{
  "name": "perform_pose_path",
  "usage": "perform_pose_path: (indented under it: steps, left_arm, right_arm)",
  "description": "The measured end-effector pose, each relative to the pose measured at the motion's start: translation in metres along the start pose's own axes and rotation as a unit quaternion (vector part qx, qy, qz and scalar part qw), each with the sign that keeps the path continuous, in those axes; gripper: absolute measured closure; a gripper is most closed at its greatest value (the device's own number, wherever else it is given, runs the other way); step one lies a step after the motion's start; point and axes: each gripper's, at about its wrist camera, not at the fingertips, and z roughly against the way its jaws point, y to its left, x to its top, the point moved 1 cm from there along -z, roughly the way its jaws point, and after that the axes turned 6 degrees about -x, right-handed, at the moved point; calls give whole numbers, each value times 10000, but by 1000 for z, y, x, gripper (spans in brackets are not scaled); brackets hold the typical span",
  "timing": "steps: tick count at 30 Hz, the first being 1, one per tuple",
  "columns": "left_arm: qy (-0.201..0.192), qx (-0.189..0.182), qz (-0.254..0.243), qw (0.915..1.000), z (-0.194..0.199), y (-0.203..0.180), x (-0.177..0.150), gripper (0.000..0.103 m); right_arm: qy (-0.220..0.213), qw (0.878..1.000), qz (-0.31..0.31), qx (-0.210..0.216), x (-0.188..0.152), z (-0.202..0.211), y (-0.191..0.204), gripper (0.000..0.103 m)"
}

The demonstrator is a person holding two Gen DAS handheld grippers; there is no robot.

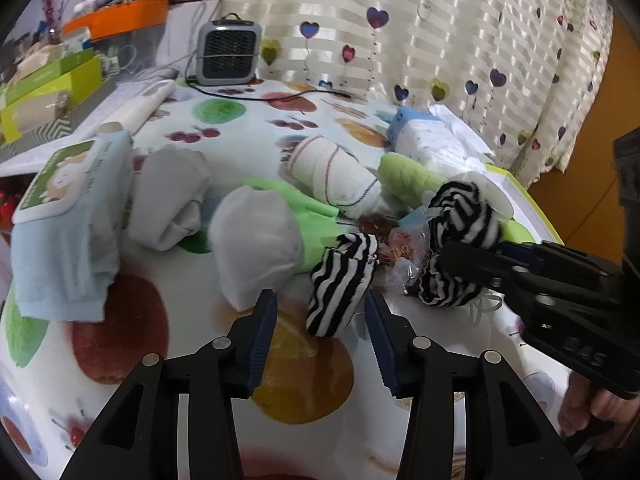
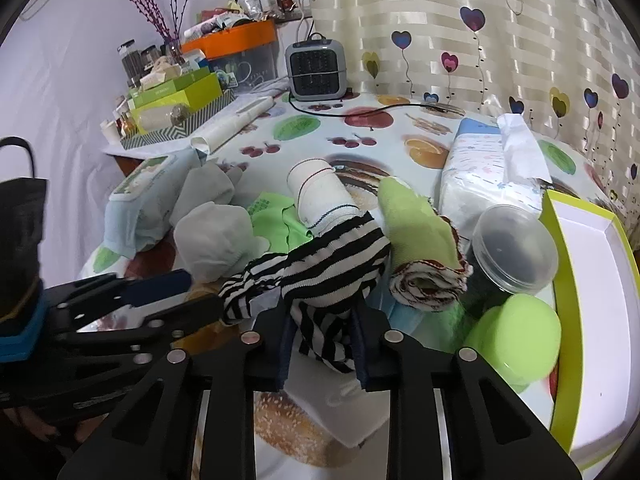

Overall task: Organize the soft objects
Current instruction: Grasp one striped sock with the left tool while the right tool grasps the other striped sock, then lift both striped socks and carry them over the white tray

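Left gripper at lower centre of its view, jaws spread wide apart. Right gripper low and central in its own, jaws clamped together on striped cloth.

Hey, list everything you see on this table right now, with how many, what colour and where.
striped sock: 1, black and white, front centre, held in the right gripper
grey socks: 2 bundles, grey, left of centre
white roll: 1, white with thin stripes, centre
green cloth: 1 rolled, light green, right of the white roll
wipes pack: 1, pale blue, far left
diaper pack: 1, white and blue, back right
clear tub: 1, right
green lid: 1, front right
heater: 1, grey, back
tray: 1, green-edged, right edge
left gripper: open, around the sock's loose end
right gripper: shut
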Motion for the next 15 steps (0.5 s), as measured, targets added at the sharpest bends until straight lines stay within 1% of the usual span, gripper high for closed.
perform_pose_path:
  steps: [6,14,15]
  left_arm:
    - [117,-24,-96,9999,-15,-5,4,58]
    - [80,-116,-17,9999,-22,-1,8,59]
    - [115,-108,-22,9999,-24,0,8,61]
  right_arm:
    - [-115,9999,-62,99,-2,14,-3,79]
    - [-276,9994,-113,178,-4,32,-5,80]
    - [-300,9993,-128,189,-4,34,-6,80]
